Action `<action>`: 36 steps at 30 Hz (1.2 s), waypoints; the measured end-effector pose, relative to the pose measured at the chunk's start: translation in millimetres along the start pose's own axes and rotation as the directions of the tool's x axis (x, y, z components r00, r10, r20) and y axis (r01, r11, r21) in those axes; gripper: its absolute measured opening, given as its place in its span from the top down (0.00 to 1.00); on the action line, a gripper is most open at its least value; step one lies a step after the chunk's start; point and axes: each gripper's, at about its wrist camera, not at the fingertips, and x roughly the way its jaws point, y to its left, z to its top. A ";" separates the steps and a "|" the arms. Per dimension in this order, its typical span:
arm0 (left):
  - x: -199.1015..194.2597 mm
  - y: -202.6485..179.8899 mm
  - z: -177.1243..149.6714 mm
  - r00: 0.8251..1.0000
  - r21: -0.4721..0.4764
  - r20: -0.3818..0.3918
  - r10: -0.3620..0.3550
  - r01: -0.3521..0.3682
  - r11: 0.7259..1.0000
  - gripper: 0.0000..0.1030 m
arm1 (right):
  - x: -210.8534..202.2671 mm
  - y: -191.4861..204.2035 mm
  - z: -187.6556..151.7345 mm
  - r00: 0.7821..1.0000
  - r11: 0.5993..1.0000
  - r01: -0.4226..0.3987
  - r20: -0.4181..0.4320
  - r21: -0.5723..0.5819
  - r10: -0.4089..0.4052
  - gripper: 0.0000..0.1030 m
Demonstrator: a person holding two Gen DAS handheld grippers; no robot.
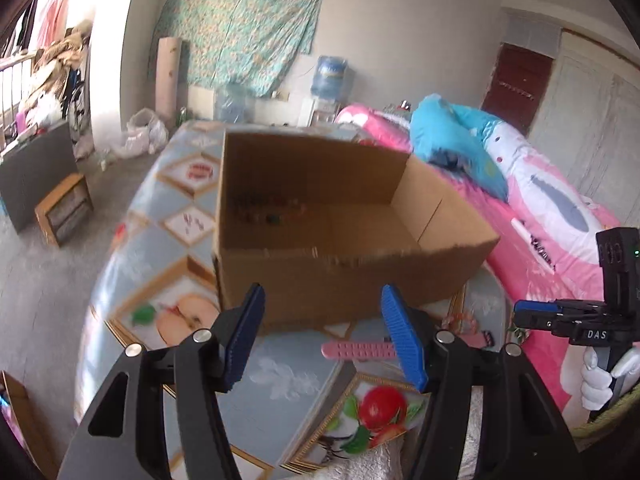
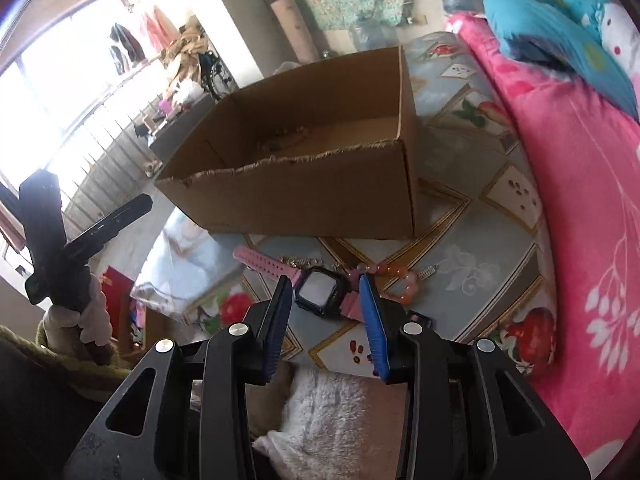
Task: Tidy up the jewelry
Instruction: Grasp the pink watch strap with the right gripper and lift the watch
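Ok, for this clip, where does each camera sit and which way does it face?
Left wrist: on the left hand-held gripper, angled down at the cardboard box on the table; its own open blue fingers show, and the right hand-held gripper in a white-gloved hand at right.
Right wrist: on the right hand-held gripper, angled down at the pink watch and orange bead bracelet; its open fingers show, the left hand-held gripper at left.
Shared: box, watch strap, table, pink bedding.

You face a matt cardboard box with a rough torn rim at 12 o'clock; the bench wears glossy printed oilcloth, and the watch strap looks like smooth pink plastic
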 end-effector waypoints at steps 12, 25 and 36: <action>74.3 -46.1 -23.4 0.983 0.197 -0.138 0.117 -0.089 0.976 0.43 | 68.2 27.4 17.0 0.998 0.974 -0.035 -0.056 -0.223 0.023 0.66; 100.6 -62.0 -27.6 0.960 0.206 -0.225 0.169 -0.122 0.971 0.43 | 83.6 56.1 22.9 0.975 0.911 -0.159 -0.206 -0.379 0.084 0.66; 111.5 -65.8 -32.3 0.962 0.242 -0.233 0.144 -0.086 0.966 0.43 | 94.0 60.2 20.2 0.971 0.920 -0.119 -0.236 -0.372 0.029 0.65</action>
